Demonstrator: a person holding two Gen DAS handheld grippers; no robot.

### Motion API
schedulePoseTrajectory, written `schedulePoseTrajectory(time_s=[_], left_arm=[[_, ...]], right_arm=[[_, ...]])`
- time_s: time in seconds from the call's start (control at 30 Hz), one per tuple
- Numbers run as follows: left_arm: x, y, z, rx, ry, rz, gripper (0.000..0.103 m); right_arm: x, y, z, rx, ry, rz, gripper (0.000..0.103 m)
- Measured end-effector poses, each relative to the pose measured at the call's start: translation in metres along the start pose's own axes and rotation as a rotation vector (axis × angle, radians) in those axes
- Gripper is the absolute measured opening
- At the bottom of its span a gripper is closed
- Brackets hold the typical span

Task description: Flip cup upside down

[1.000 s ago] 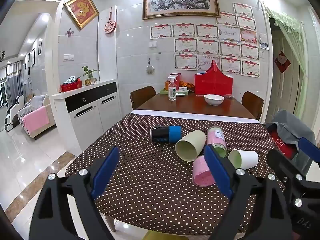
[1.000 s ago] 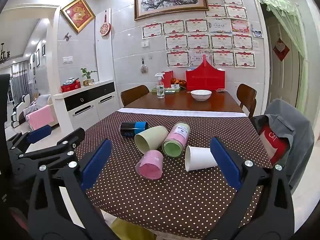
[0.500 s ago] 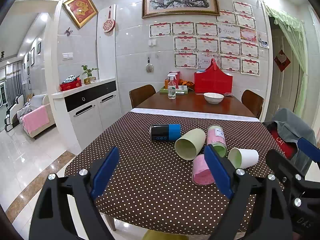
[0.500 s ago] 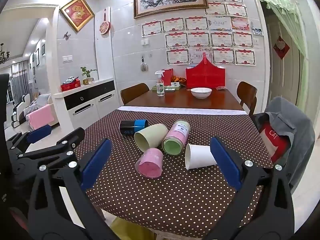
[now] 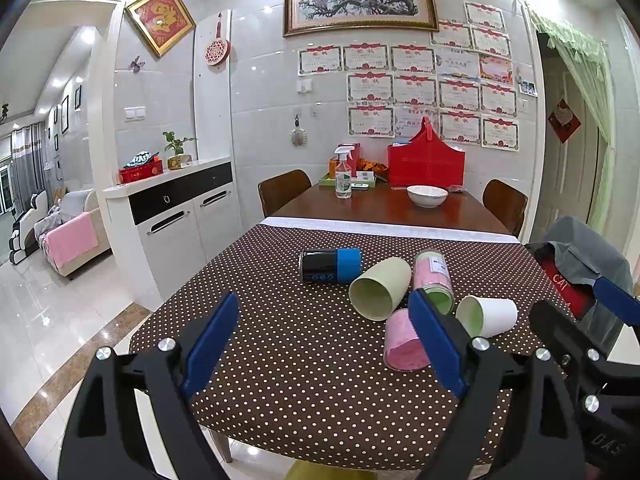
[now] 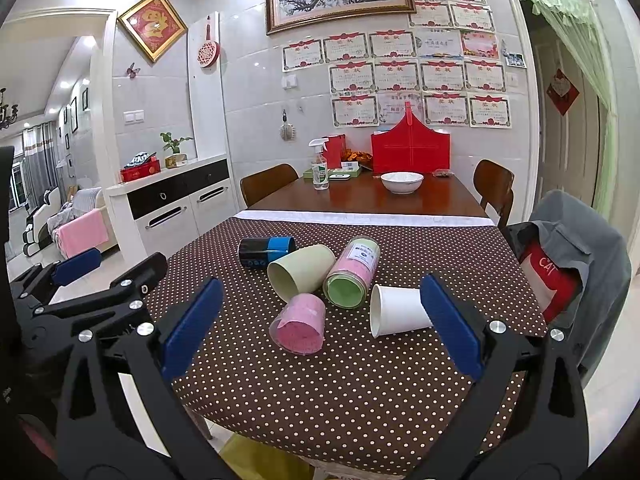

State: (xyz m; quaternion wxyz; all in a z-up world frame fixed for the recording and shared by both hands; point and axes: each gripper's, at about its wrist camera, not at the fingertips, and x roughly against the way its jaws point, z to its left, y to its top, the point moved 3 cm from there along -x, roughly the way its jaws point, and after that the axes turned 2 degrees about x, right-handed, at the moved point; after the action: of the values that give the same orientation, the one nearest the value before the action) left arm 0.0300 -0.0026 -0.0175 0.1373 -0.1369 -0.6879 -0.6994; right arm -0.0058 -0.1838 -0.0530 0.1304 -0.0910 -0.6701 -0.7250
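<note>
In the left wrist view, the left claw's right finger [image 5: 434,342] is covering part of the pink cup [image 5: 402,344] and the green end of the jar [image 5: 434,276]. The writing on the wall certificates [image 6: 400,76] is staying too small to read.

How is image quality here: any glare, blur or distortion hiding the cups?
Left wrist view: sharp, strong fisheye bending of walls, glare on the floor tiles; a blue finger covers part of the pink cup. Right wrist view: evenly lit, pink cup unobstructed, white cup partly behind a finger.
</note>
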Motion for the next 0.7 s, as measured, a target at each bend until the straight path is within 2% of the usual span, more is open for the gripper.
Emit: schedulePoseTrajectory(time_s=[0.7], left_arm=[[-0.0037,-0.0024,-0.0016,-0.003,-0.004,0.009,0.086]], right_arm=[[-0.0027,-0.0024,-0.0018,-0.003,0.0,0.005,0.097]])
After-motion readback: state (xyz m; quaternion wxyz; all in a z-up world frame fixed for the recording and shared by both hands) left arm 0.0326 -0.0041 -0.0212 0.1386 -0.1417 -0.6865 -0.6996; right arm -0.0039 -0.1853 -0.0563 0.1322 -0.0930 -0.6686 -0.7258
